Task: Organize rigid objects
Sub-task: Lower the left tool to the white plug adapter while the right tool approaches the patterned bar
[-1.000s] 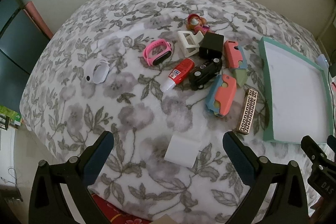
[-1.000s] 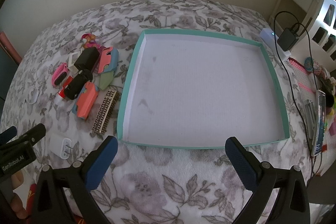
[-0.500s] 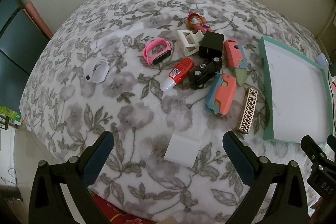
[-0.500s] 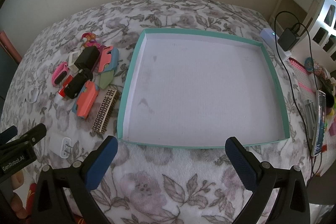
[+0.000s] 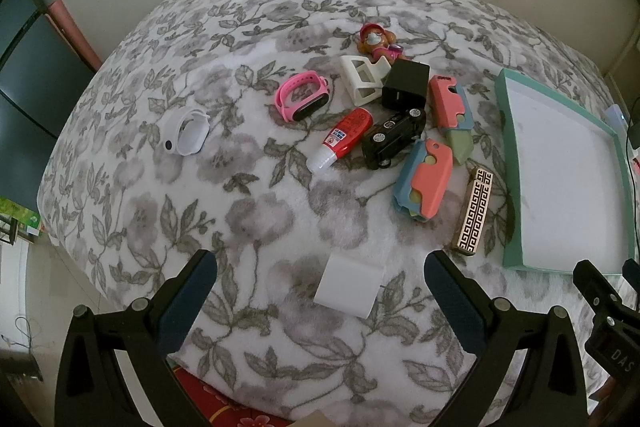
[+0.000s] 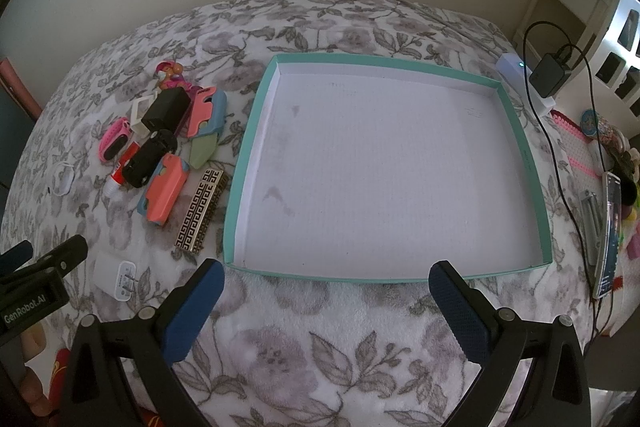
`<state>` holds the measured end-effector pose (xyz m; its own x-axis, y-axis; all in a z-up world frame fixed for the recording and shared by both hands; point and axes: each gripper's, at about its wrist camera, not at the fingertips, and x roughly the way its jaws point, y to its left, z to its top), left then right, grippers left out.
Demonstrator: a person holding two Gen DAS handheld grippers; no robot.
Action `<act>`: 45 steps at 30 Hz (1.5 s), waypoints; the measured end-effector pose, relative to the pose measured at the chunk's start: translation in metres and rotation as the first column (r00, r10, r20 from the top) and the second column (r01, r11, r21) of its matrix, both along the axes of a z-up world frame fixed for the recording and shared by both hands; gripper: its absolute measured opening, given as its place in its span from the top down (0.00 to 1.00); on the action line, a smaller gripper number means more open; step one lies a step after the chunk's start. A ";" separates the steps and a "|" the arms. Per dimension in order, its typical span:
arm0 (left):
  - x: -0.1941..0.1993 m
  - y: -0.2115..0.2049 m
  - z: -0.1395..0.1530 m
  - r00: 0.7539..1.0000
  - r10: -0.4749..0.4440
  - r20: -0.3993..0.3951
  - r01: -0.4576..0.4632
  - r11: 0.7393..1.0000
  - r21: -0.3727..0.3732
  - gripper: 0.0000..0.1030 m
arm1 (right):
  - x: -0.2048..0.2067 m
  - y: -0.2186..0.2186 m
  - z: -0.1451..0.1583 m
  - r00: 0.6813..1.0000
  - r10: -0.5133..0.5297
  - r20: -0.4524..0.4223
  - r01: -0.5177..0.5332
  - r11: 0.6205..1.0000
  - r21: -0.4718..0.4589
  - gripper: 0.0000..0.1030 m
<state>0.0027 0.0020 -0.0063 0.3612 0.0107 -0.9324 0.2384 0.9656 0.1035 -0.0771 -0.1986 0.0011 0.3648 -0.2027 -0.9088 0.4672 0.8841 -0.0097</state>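
The left gripper (image 6: 38, 269) body is showing white lettering "GenRobot.AI" in the right wrist view. The right gripper (image 5: 608, 311) housing is showing "DAS" in the left wrist view. Print on the red glue tube (image 5: 342, 139) is proving illegible.

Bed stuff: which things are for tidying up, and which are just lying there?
For tidying: teal tray, white charger, patterned bar, black toy car, pink watch.

Just lying there: black plug with cable, phone.
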 end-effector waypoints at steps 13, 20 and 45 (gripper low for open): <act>0.017 0.031 0.017 0.998 0.068 0.016 -0.067 0.997 -0.046 0.00 | 0.003 0.018 0.020 0.990 0.053 0.130 -0.066 0.993 0.097 0.00; 0.036 0.084 0.014 0.986 0.165 0.008 -0.165 0.986 -0.025 0.00 | 0.030 0.060 0.012 0.983 0.140 0.119 -0.160 0.971 0.177 0.00; 0.050 0.140 -0.035 0.961 0.255 -0.105 -0.261 0.965 -0.041 0.00 | 0.090 0.130 -0.054 0.954 0.295 -0.047 -0.274 0.926 0.260 0.00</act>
<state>0.0525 0.1418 -0.0416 0.2598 0.0401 -0.9648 -0.0132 0.9992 0.0379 0.0126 -0.0682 -0.0531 0.2942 0.1333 -0.9464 0.2028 0.9590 0.1981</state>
